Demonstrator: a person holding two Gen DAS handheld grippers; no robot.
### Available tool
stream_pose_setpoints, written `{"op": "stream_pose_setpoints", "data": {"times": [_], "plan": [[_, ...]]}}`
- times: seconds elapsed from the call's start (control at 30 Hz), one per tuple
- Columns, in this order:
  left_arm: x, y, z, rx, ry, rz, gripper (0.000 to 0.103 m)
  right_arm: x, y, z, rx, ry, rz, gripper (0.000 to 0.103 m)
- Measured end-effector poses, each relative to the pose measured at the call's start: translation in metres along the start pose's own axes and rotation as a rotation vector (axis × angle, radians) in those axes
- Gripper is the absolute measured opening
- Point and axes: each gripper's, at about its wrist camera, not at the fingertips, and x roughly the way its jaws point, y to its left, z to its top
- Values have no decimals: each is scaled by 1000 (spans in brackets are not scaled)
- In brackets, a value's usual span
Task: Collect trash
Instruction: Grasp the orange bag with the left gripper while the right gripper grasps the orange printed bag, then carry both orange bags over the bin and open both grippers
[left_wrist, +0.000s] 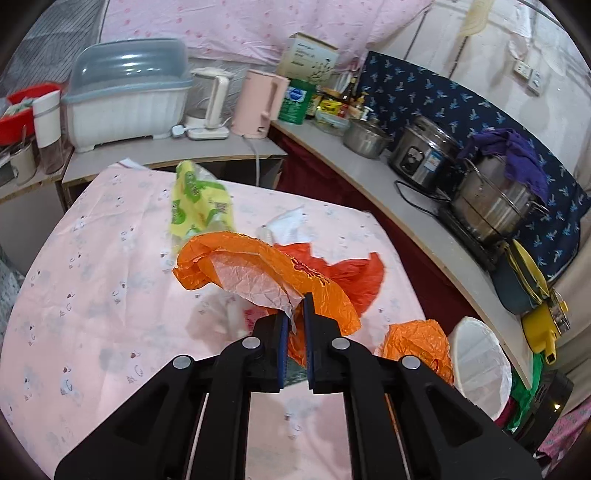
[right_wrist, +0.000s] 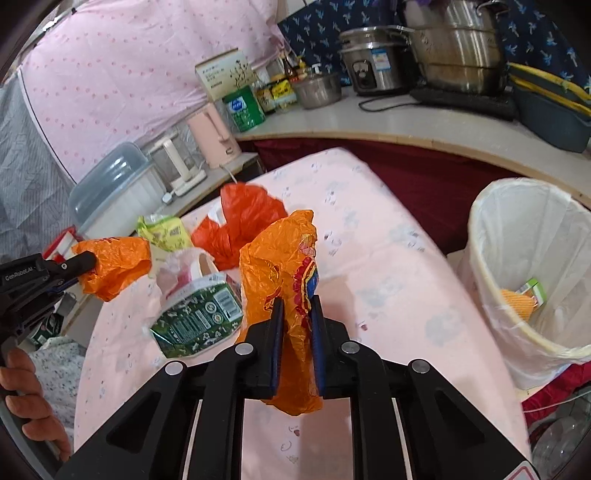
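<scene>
My left gripper (left_wrist: 295, 306) is shut on an orange plastic bag (left_wrist: 258, 266) and holds it above the pink-clothed table (left_wrist: 92, 277); it also shows in the right wrist view (right_wrist: 83, 264) with its bag (right_wrist: 114, 266). My right gripper (right_wrist: 297, 306) is shut on a second orange bag (right_wrist: 284, 266), seen from the left wrist too (left_wrist: 417, 343). On the table lie a red bag (right_wrist: 243, 218), a yellow-green wrapper (left_wrist: 197, 199), a green printed packet (right_wrist: 195, 321) and a white-pink bag (right_wrist: 184, 269). A white-lined bin (right_wrist: 532, 273) stands right of the table, with some scraps inside.
A curved counter (left_wrist: 424, 206) behind the table holds a rice cooker (left_wrist: 421, 155), steel pots (left_wrist: 495, 199), bottles and a green tin (left_wrist: 295, 99). A side shelf carries a dish box (left_wrist: 125, 99), kettles and a pink jug (left_wrist: 258, 103).
</scene>
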Motion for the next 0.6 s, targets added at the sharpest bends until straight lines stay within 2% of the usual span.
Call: {"op": "stream_pose_setpoints", "data": {"times": [0.17, 0.6], "plan": [[-7, -39, -6, 56, -1, -36, 7, -32, -17, 7, 22, -63, -8, 13], [-7, -141, -38, 228, 35, -131, 7, -94, -95, 15, 140, -170, -73, 13]]}}
